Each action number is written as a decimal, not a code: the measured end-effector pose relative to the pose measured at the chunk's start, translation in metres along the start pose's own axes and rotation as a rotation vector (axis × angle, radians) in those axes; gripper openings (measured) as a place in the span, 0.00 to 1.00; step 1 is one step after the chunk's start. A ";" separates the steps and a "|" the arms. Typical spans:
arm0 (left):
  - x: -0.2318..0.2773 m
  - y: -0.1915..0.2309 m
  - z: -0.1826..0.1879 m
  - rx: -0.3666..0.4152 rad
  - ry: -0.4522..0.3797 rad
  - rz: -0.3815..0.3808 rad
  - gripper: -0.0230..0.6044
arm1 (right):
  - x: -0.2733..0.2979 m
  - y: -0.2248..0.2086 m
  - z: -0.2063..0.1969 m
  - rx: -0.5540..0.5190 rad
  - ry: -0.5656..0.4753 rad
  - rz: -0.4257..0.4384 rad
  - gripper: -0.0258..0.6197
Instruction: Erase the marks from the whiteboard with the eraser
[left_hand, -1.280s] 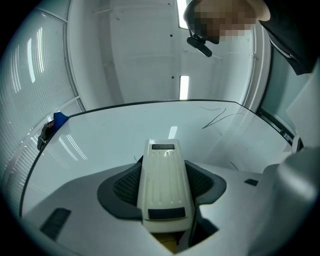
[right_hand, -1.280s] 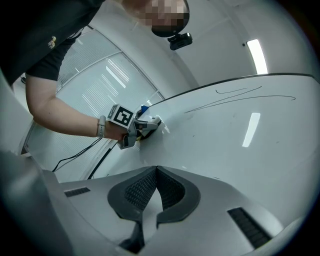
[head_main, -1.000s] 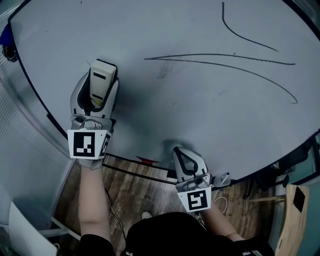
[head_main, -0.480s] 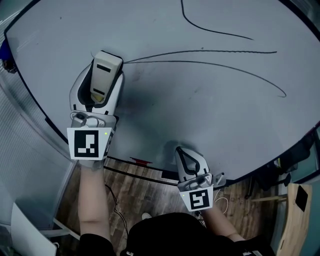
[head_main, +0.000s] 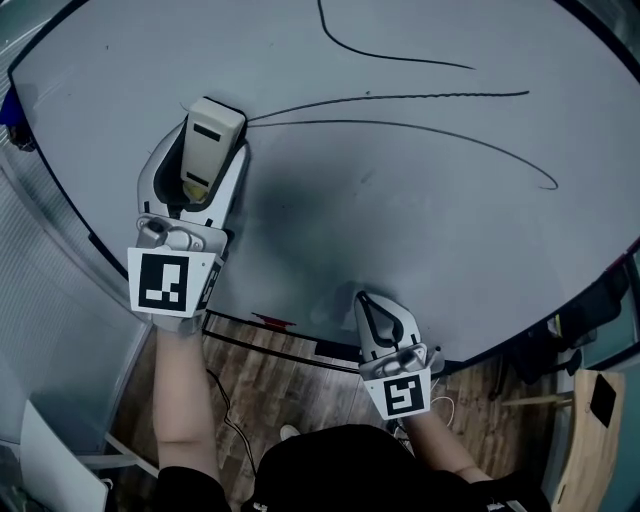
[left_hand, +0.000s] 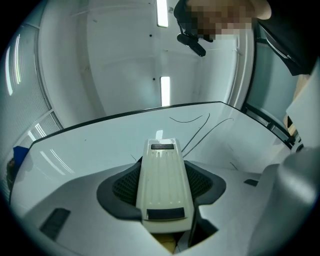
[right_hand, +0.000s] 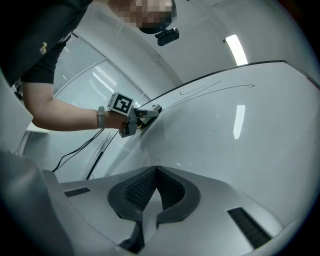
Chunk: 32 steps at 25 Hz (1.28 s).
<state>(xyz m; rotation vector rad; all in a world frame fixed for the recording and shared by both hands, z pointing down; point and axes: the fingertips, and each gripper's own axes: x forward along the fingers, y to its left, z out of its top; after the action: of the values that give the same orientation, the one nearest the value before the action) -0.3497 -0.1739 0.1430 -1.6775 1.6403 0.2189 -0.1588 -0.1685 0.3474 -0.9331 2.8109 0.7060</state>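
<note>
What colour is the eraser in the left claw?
Cream-white, with two dark strips: the rectangular plastic eraser shows best in the left gripper view.

The pale grey plastic left gripper (head_main: 210, 135) and right gripper (head_main: 370, 301) have black ribbed pads (right_hand: 142, 192) and white cubes (head_main: 165, 283) with black square markers. The person wears a black short-sleeved top (head_main: 330, 465).
</note>
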 end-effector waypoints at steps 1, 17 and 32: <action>0.004 -0.006 0.005 -0.005 0.000 -0.003 0.45 | -0.001 -0.001 0.001 -0.001 -0.002 0.001 0.08; 0.053 -0.096 0.060 0.042 -0.045 -0.053 0.45 | -0.057 -0.054 0.002 -0.033 0.011 -0.062 0.08; 0.106 -0.213 0.109 0.129 -0.056 -0.092 0.45 | -0.151 -0.141 -0.007 -0.057 0.038 -0.162 0.08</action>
<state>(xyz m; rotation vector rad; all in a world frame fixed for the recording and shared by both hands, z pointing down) -0.0972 -0.2148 0.0871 -1.6303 1.5006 0.1113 0.0462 -0.1897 0.3328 -1.1799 2.7201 0.7565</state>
